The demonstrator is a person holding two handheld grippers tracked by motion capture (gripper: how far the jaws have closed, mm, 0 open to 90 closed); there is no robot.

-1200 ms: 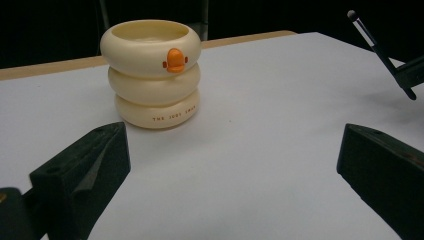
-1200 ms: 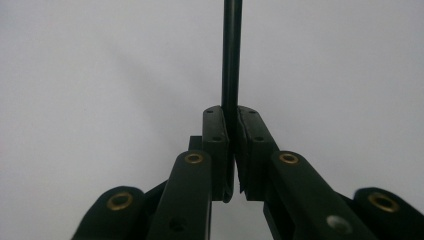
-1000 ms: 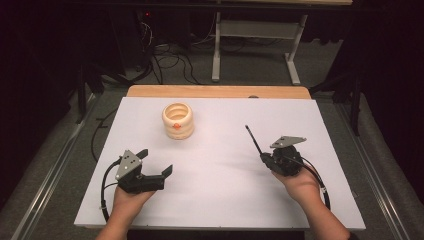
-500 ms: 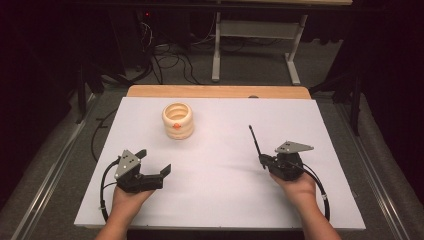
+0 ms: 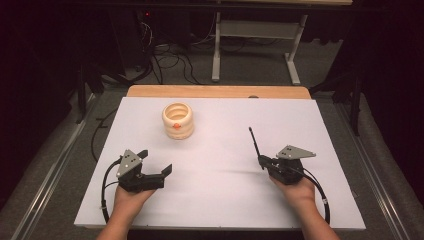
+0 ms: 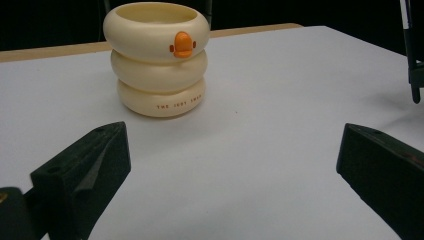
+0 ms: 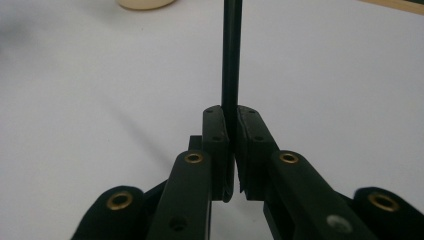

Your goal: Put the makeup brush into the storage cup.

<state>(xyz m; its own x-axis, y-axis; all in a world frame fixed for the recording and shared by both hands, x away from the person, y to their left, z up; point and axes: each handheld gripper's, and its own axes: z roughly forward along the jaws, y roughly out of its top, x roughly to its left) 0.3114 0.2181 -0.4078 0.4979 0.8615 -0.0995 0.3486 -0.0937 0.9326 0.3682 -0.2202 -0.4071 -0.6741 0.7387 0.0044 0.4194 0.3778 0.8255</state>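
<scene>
Smooth, faintly glossy cream cup, perhaps plastic, on matt white tabletop with wooden edge.

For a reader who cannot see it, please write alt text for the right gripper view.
The right claw is shut on a thin black pen that points straight away from the camera over a white table. The base of a cream holder sits at the top edge.

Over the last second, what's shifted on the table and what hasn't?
Only the right hand-held gripper moved: it slid a little toward the table's near right corner, its jaws shut on the thin black stick as before. The left hand-held gripper stayed put, jaws open and empty. The cream ringed cup hasn't moved.
</scene>
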